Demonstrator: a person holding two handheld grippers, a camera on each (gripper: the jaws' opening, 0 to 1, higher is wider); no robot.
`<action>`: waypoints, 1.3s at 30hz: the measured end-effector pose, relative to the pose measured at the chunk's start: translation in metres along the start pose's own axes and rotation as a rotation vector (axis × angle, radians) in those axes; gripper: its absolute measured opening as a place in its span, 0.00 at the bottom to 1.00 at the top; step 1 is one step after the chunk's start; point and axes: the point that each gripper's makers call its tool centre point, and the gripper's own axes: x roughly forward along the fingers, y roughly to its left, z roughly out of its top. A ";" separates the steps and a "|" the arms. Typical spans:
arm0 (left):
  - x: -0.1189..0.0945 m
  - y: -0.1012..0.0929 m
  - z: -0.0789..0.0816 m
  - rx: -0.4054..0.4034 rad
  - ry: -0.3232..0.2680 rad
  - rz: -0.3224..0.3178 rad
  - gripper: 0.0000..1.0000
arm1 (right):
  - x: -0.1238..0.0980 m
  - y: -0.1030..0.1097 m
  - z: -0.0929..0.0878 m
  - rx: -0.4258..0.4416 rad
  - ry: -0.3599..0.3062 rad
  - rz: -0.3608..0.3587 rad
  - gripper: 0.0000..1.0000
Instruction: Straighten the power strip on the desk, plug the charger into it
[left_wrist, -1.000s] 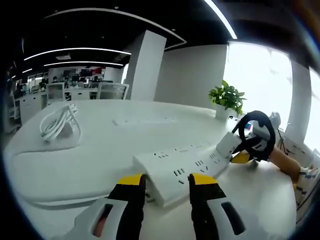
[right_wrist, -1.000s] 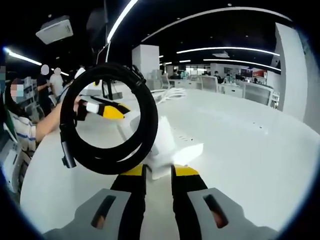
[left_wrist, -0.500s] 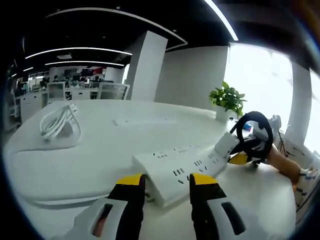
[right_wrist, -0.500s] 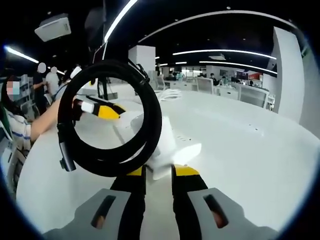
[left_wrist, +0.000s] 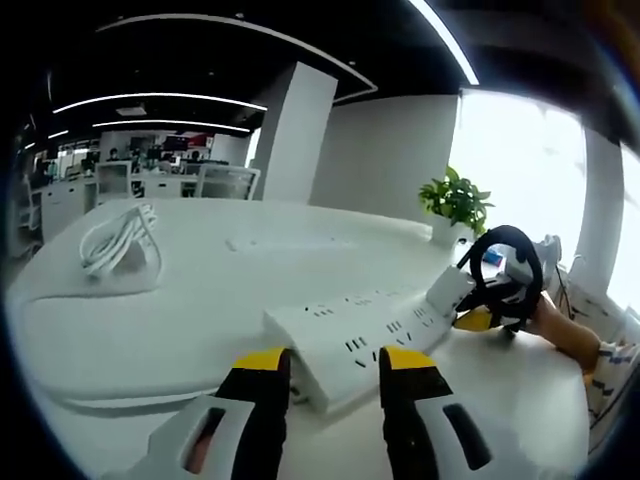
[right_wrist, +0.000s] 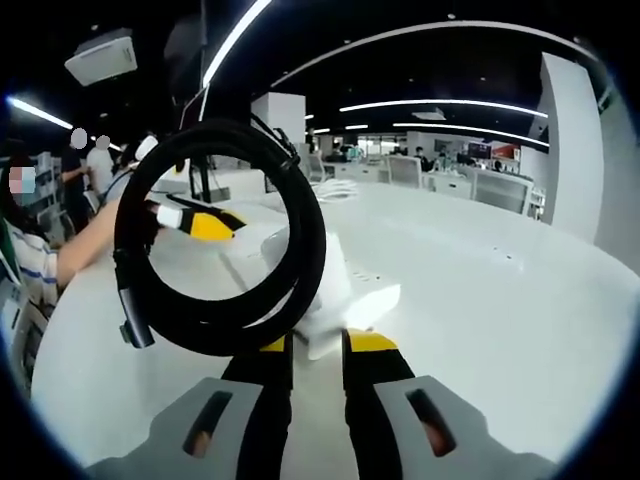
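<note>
The desk (left_wrist: 200, 300) looks smooth, matt white; the strip (left_wrist: 360, 335) is smooth white plastic; the coiled cable (right_wrist: 215, 235) looks black, rubbery, slightly glossy.

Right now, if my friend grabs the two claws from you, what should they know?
Left claw: open, one end of the white power strip between its jaws on the desk.
Right claw: at the strip's other end; whether it grips the black coiled cable looping up from there is unclear.
Done: both ends reached.
Left: straighten the strip, plug the charger in. No plug sits in the sockets facing the left claw.
</note>
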 end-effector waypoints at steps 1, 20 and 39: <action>0.000 0.001 0.000 0.002 0.000 0.001 0.35 | 0.000 -0.001 0.000 0.002 0.000 -0.003 0.18; 0.000 -0.003 -0.004 0.095 0.035 0.005 0.38 | 0.000 0.002 0.000 0.003 0.022 -0.050 0.19; -0.010 -0.010 -0.004 0.222 0.055 0.025 0.36 | -0.021 -0.001 -0.005 0.099 0.015 -0.097 0.18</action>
